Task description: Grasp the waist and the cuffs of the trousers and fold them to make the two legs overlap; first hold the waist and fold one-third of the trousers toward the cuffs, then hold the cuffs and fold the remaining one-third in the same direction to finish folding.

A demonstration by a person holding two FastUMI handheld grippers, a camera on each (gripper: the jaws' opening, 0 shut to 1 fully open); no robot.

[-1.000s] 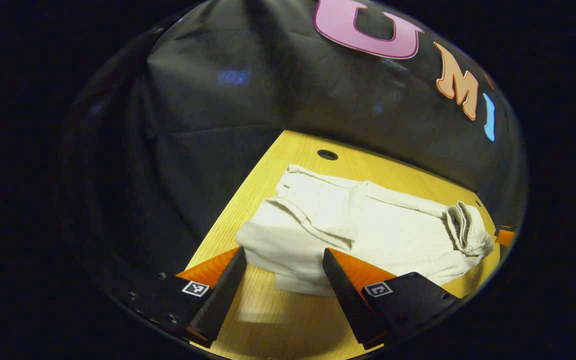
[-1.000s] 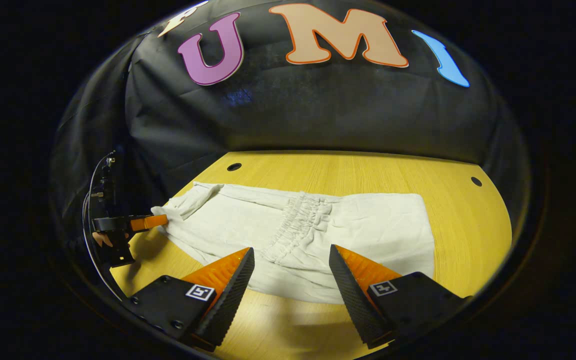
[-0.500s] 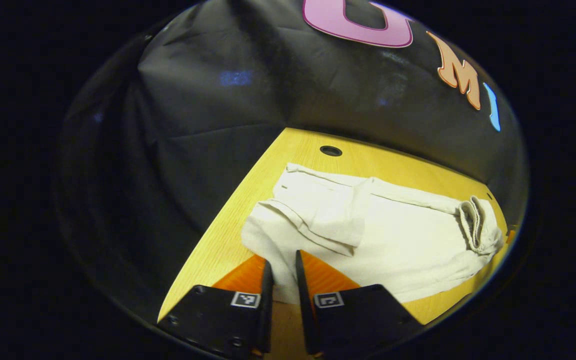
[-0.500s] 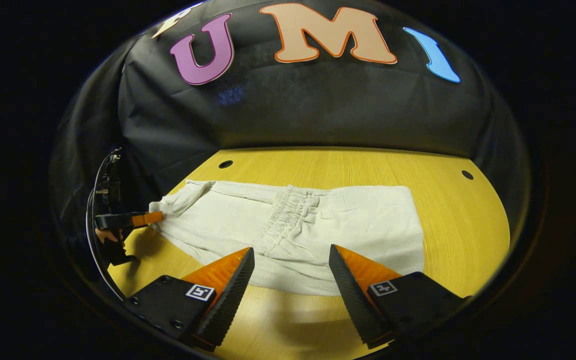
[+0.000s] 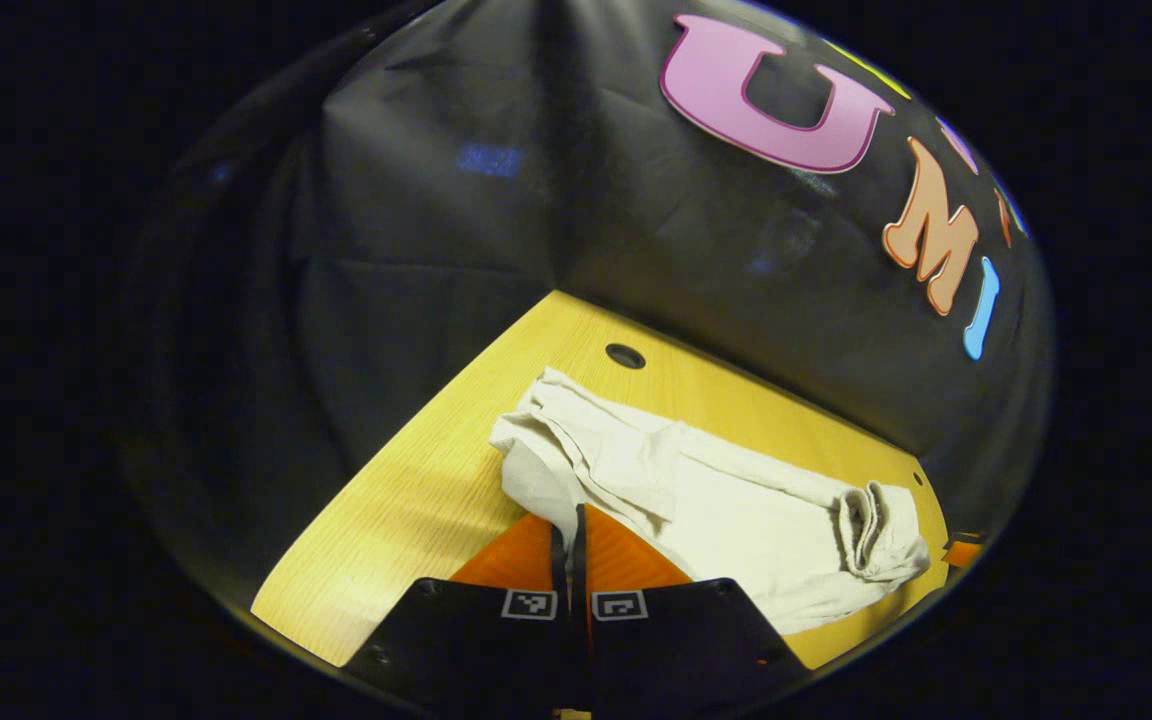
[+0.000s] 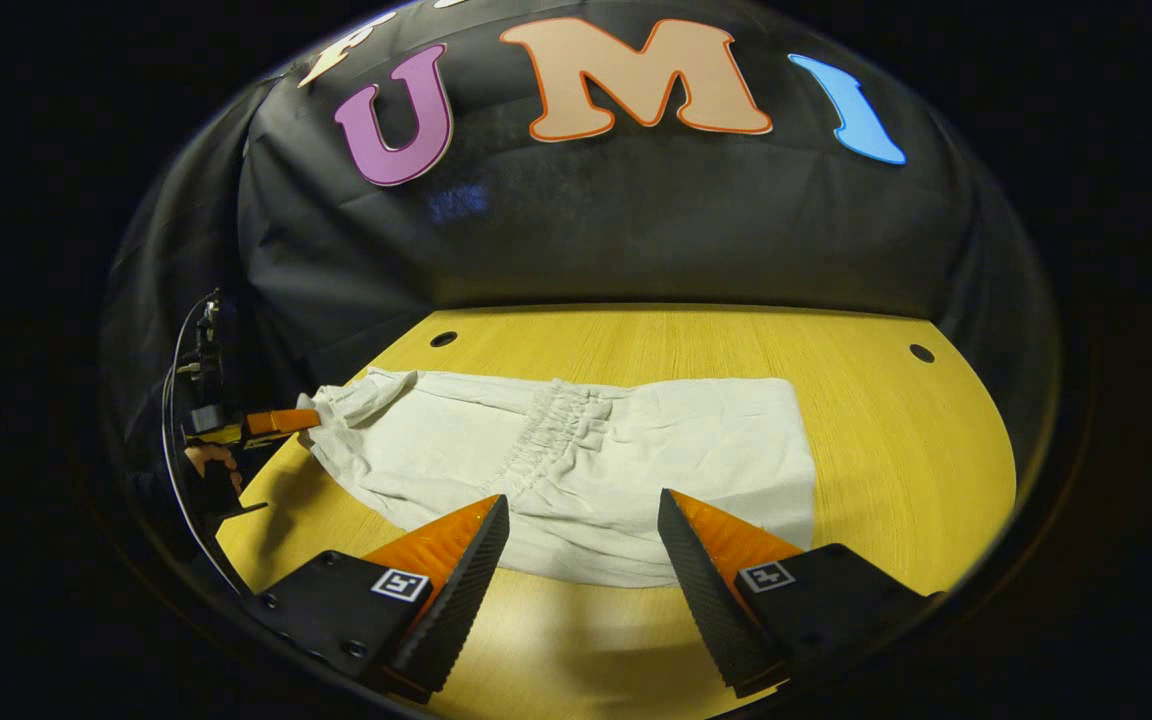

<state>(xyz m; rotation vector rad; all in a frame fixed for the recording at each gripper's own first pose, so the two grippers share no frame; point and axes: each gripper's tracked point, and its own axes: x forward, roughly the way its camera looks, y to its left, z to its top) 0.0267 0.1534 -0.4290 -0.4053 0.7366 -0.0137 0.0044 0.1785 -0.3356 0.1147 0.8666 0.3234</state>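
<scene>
Pale trousers [image 5: 716, 500]: left gripper [image 5: 568, 530] jaws pinch cuff; right gripper [image 6: 581, 540] jaws spread.

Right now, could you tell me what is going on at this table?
A person is folding pale trousers on a wooden table with two handheld claws. The waist end is already folded over the middle. The left claw is shut on the cuff end and lifts it slightly. The right claw hangs open over the near edge of the trousers, touching nothing.
</scene>
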